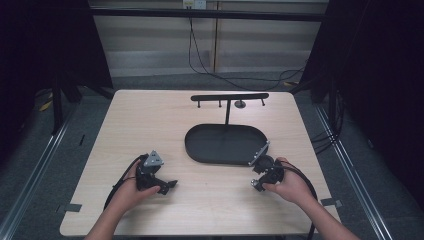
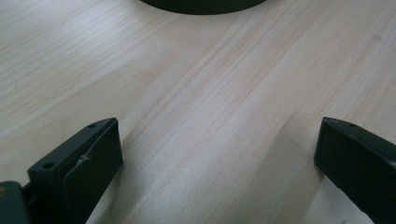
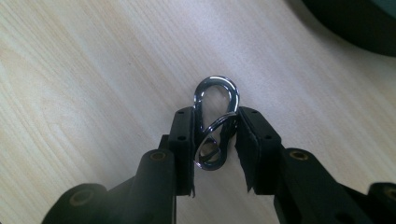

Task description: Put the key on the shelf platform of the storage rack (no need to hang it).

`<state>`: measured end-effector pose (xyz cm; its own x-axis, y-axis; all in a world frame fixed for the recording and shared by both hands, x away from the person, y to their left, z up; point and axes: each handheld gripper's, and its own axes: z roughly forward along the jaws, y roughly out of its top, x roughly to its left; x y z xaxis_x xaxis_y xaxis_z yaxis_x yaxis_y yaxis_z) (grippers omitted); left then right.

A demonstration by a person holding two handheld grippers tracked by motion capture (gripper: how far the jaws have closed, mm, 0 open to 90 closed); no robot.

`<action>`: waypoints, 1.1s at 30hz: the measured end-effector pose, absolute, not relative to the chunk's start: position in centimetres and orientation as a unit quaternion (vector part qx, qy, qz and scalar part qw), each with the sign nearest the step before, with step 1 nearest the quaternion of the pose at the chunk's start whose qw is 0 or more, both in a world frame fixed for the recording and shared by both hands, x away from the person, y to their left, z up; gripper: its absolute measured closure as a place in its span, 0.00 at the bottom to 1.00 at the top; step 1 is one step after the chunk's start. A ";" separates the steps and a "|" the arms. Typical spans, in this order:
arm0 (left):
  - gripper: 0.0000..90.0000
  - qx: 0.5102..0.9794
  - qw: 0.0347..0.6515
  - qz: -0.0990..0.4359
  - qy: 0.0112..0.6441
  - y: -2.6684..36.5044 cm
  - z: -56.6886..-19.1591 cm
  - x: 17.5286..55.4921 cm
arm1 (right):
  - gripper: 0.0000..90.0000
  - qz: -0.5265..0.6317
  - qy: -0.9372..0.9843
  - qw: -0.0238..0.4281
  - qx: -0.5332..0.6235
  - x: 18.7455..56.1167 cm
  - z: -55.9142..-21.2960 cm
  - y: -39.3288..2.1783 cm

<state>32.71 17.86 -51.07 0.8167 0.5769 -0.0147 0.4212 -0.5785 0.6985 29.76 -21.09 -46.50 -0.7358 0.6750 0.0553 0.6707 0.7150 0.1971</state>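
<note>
Steel hook (image 3: 215,122) sits clamped in your right tongs (image 3: 215,135), visible from the right gripper view; your left tongs (image 2: 218,154) gape over bare table (image 2: 196,84).

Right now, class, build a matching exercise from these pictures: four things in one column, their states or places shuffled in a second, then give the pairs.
1. left gripper
2. right gripper
3. black oval tray
4. black rack with pegs

A. stands at the table's far edge
B. shut on a shiny metal clip
C. open over bare wood
D. lies mid-table, nothing inside

Pairs: 1-C, 2-B, 3-D, 4-A
</note>
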 end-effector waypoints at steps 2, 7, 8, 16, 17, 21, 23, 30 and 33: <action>0.01 0.882 0.362 0.108 0.283 17.9 -51.1 32.7 | 0.76 0.105 0.925 0.008 0.366 29.8 -46.1 -21.2; 0.01 0.882 0.362 0.107 0.284 17.9 -51.1 32.7 | 0.76 0.110 0.923 0.008 0.368 29.9 -45.6 -21.3; 0.01 0.882 0.362 0.108 0.284 17.9 -51.1 32.7 | 0.76 0.108 0.923 0.005 0.368 30.0 -45.4 -21.3; 0.01 0.882 0.362 0.107 0.284 17.9 -51.1 32.7 | 0.76 0.111 0.923 0.005 0.368 30.3 -44.4 -21.2; 0.01 0.882 0.362 0.107 0.284 17.9 -51.1 32.7 | 0.76 0.110 0.924 0.004 0.367 30.3 -44.3 -21.2; 0.01 0.881 0.362 0.107 0.284 17.9 -51.1 32.7 | 0.76 0.109 0.924 0.005 0.367 30.6 -43.7 -21.1; 0.01 0.881 0.362 0.107 0.284 17.9 -51.1 32.7 | 0.76 0.109 0.924 0.007 0.366 30.8 -43.5 -21.0; 0.01 0.882 0.362 0.107 0.284 17.9 -51.1 32.7 | 0.99 0.117 0.927 0.002 0.357 31.3 -42.8 -20.9; 0.01 0.882 0.362 0.107 0.283 17.9 -51.1 32.7 | 0.99 0.117 0.926 -0.006 0.360 31.5 -42.8 -20.9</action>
